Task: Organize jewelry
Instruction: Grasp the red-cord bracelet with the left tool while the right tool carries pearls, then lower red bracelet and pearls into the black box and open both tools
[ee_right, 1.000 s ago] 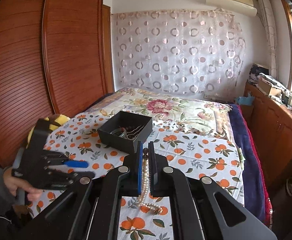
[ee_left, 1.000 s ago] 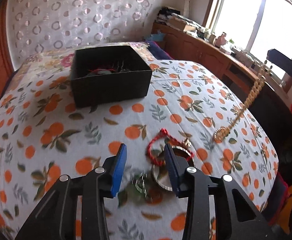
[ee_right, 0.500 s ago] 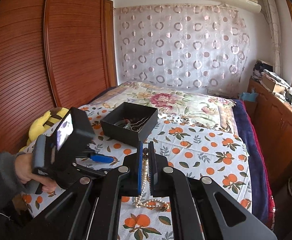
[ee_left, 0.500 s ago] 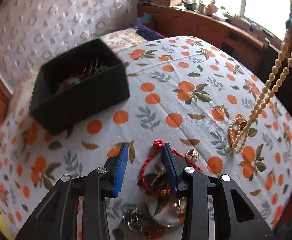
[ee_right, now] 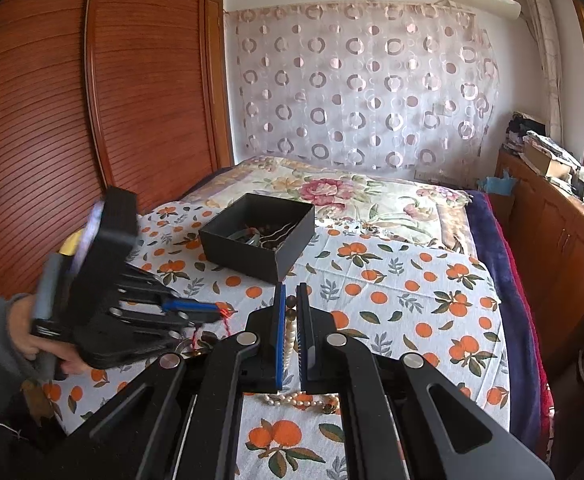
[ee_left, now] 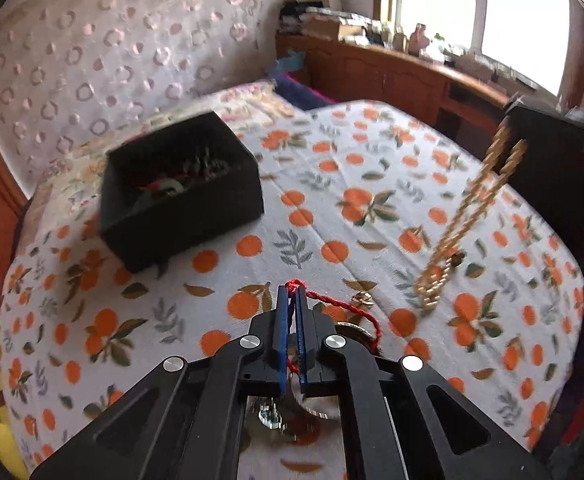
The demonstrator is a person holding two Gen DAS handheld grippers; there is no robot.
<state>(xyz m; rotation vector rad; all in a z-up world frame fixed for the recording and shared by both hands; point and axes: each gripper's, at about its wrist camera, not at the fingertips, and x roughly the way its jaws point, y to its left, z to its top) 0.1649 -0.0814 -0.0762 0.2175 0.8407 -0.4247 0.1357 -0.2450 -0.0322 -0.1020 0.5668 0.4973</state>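
- Your left claw is clamped on the red braided cord, whose loop pokes out at the tips; the rest trails right of the claw onto the bed.
- Your right claw grips a pearl necklace; the strand hangs between the blue pads and pools on the orange-print sheet beneath.
- The black jewelry box sits ahead of both claws, well apart, with pieces inside.
- Metal rings lie under your left claw.
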